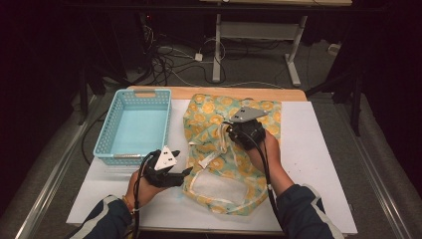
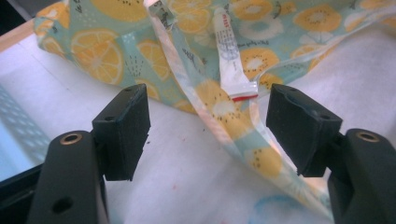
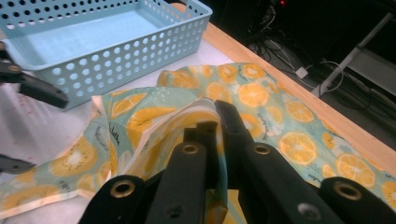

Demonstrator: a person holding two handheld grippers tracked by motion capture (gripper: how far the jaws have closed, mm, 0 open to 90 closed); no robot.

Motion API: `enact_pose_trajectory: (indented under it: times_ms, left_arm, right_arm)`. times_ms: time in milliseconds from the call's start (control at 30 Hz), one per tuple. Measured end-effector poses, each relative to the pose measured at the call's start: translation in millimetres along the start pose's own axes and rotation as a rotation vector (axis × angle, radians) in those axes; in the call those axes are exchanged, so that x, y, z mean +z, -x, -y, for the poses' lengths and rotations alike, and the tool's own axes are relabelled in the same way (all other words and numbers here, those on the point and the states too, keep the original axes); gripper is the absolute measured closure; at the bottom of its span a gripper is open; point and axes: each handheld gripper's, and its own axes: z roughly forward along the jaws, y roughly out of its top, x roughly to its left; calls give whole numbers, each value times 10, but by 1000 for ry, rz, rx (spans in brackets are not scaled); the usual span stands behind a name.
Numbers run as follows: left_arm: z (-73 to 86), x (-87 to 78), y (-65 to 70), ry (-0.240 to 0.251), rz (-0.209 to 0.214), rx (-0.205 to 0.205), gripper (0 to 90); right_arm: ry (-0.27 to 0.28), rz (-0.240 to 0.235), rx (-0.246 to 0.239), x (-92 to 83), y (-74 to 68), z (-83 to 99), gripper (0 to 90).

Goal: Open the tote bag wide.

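Observation:
A teal cloth bag [image 1: 219,144] printed with orange and kiwi slices lies crumpled on the white table cover. My right gripper [image 1: 231,130] sits over its middle, shut on a raised fold of the fabric [image 3: 154,116]; the right gripper view has the jaws pinched together around that fold [image 3: 215,119]. My left gripper [image 1: 185,173] lies low at the bag's near left edge, pointing right. Its jaws [image 2: 208,130] stand open above the cover, with the bag's pale strap [image 2: 219,126] and a white label [image 2: 231,60] lying just beyond them, untouched.
An empty light-blue perforated basket [image 1: 133,127] stands at the table's left, close to the bag [image 3: 116,46]. White cover [image 1: 308,149] lies bare to the right. The table's wooden far edge [image 1: 219,92] borders a dark floor with cables and desk legs.

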Motion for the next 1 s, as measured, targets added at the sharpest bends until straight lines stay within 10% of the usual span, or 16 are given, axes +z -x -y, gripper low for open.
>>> enact_pose_trajectory:
  times_ms: [233,600,1000]
  left_arm:
    - [-79,253,-32,-32,-4,-42,323]
    - [-89,262,-89,-47,35,-45,857]
    - [31,59,-146,-31,46,-36,873]
  right_arm:
    - [13,-35,-2,-91,-48,132,900]
    - [52,-128,-2,-242,-193,290,821]
    - [70,-140,-14,-547,-234,625,513]
